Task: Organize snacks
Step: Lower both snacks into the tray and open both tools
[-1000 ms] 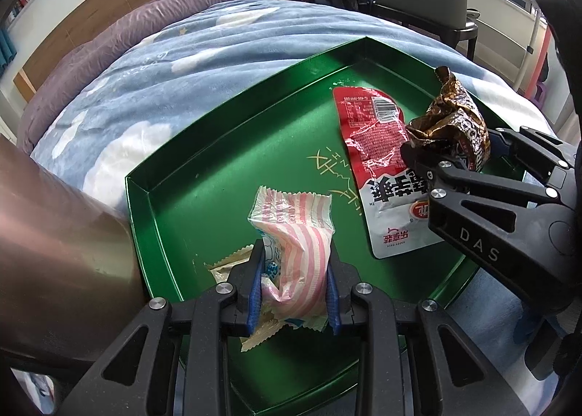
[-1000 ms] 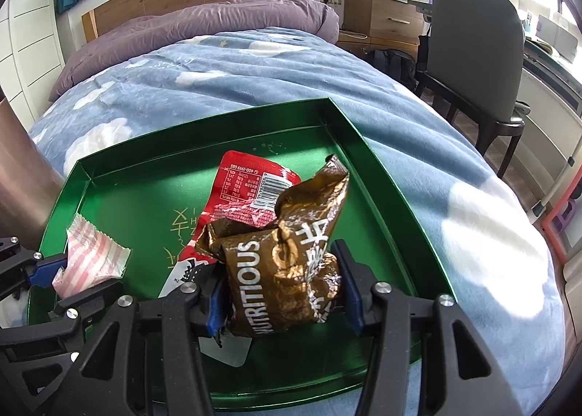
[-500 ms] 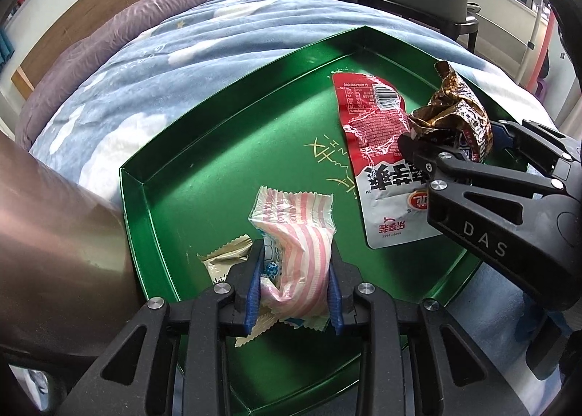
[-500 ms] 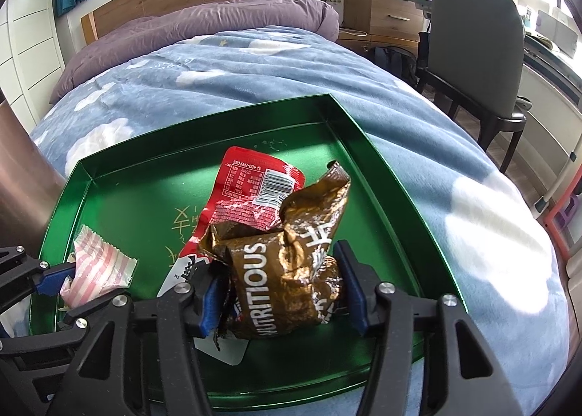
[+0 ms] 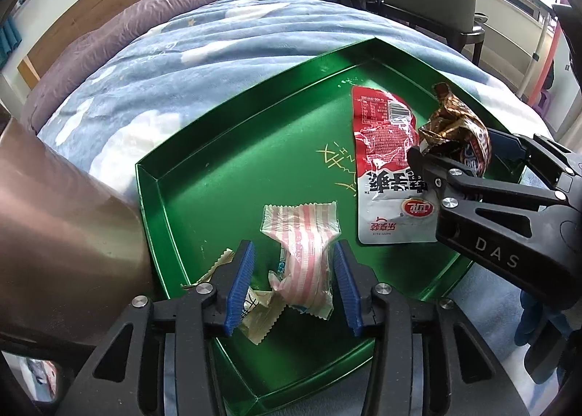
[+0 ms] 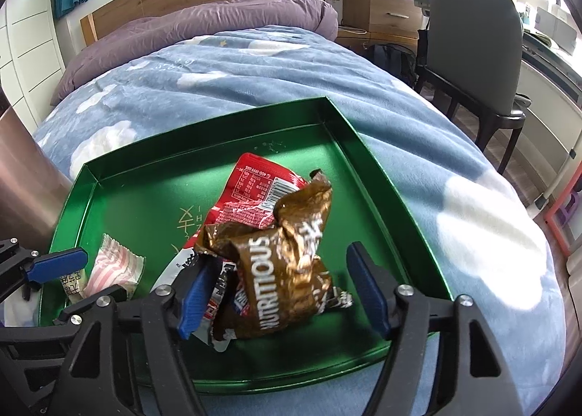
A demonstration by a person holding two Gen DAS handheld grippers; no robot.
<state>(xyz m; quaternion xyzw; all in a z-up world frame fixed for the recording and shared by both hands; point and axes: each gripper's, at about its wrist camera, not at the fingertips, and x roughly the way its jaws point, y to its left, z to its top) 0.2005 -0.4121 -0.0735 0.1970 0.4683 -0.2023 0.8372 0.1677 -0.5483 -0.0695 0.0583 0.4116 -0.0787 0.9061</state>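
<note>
A green tray (image 5: 203, 176) lies on the bed; it also shows in the right wrist view (image 6: 367, 158). My left gripper (image 5: 294, 283) is open around a pink-striped candy wrapper (image 5: 305, 245) that rests in the tray's near left part, over a beige wrapper (image 5: 260, 321). My right gripper (image 6: 283, 292) is open around a crumpled brown "NUTRITIOUS" bag (image 6: 287, 263) resting in the tray, partly on a flat red-and-white snack packet (image 6: 254, 194). The packet (image 5: 385, 161) and brown bag (image 5: 454, 128) also show in the left wrist view.
The tray sits on a blue cloud-print blanket (image 6: 225, 78). A brown curved object (image 5: 54, 227) stands close at the tray's left side. A grey chair (image 6: 473, 48) and a wooden nightstand (image 6: 382, 8) stand beyond the bed on the right.
Both grippers have opened. The striped candy wrapper and the brown bag were let go and now rest in the tray between the jaws.
</note>
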